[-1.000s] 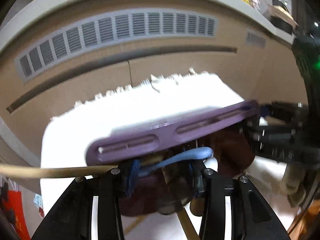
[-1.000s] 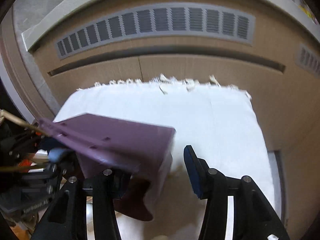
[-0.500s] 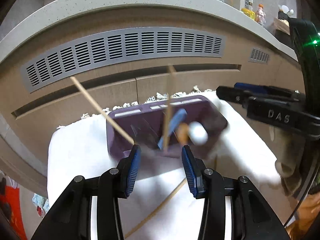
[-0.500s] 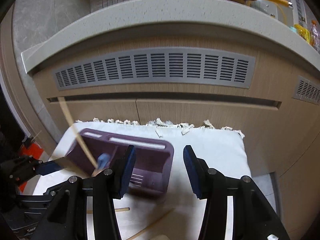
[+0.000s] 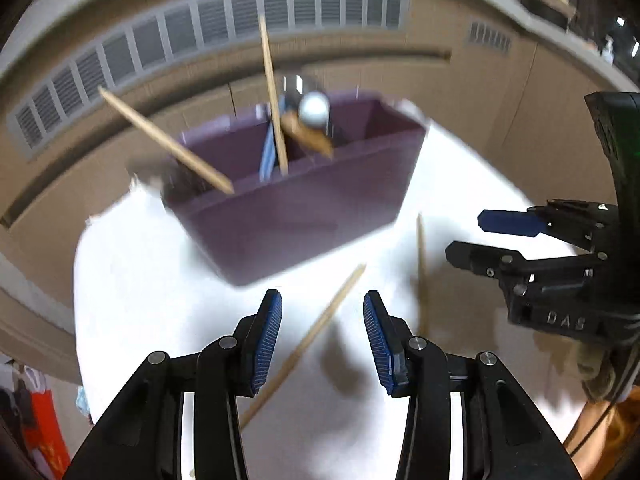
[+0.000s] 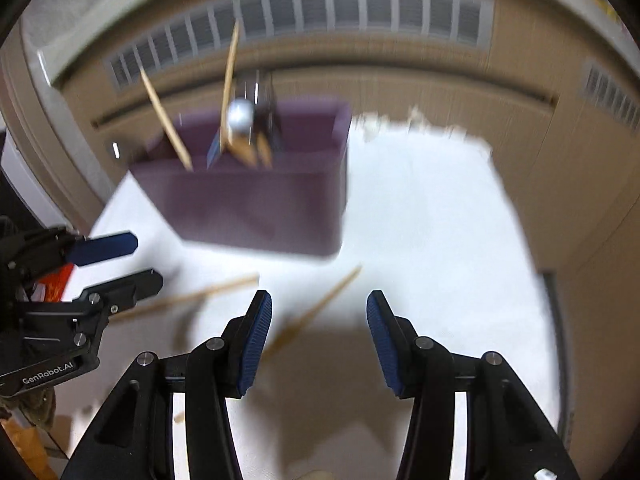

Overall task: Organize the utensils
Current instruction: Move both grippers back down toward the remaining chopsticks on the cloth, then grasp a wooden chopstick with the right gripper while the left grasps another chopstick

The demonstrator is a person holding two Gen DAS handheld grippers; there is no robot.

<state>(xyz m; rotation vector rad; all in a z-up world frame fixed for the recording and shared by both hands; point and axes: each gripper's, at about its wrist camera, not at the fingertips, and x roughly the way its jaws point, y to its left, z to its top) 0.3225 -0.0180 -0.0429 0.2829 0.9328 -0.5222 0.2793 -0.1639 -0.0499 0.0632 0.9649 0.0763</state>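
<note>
Across the white cloth (image 5: 132, 280) that covers our bench, we find the purple caddy (image 5: 296, 216) standing upright near the far edge, its compartments facing up so that utensils can drop in handle-high. Several already stand inside it: wooden chopsticks (image 5: 272, 92), a pale round-headed spoon (image 5: 314, 110), a blue handle. Two loose chopsticks (image 5: 320, 328) lie flat on the cloth just short of our left tongs (image 5: 322, 334) and right tongs (image 6: 318, 332), both partly open and holding nothing.
</note>
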